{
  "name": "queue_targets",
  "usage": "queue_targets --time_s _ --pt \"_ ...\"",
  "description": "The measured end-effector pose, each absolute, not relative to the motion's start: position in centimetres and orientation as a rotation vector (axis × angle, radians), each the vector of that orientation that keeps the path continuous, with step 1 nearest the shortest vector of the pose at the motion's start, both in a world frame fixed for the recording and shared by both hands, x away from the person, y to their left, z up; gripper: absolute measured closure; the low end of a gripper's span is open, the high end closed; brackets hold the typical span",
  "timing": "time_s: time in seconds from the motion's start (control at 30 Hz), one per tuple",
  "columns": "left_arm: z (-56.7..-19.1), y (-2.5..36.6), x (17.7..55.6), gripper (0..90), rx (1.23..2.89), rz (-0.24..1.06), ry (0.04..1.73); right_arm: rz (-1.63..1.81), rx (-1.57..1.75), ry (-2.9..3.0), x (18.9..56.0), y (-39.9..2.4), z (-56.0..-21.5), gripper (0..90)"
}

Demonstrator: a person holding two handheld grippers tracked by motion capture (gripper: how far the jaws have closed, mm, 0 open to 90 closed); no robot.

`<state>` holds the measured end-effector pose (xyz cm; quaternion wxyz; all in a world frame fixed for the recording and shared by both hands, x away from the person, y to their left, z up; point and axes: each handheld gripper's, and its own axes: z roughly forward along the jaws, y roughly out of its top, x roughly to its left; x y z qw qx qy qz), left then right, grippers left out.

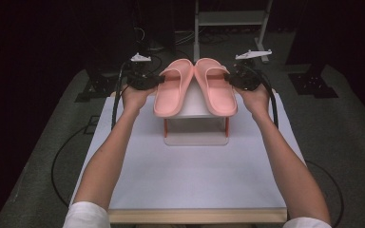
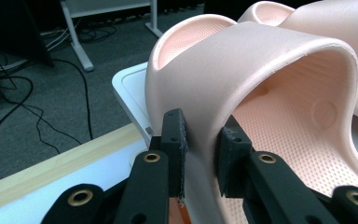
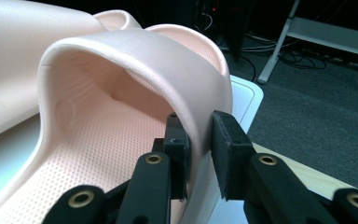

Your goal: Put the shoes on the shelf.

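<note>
A white tabletop (image 1: 190, 180) with a pale wooden front edge stands on grey carpet (image 1: 342, 142). Black cables (image 1: 59, 156) loop over the floor on either side. Beyond it the room lies dark — a white metal frame (image 1: 228, 21) stands at the back, dim equipment beside it.

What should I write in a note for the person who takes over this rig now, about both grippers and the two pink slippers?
Left gripper: jaws closed on the strap of the left slipper.
Right gripper: jaws closed on the strap of the right slipper.
Things: both slippers lie side by side on the small white stand at the far end of the table.
Done: the pair appears seated on the stand.
Left: probably open both jaws and draw the grippers back outward.
</note>
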<state>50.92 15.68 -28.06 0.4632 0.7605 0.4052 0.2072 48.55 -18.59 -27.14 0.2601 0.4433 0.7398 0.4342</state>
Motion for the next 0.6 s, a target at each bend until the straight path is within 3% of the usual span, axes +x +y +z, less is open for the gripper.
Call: queue_targets --time_s 0.6 --pt "-28.6 14.4 51.3 73.1 1.881 0.506 1.010 1.171 1.238 2.009 48.9 -18.0 -27.7 72.3"
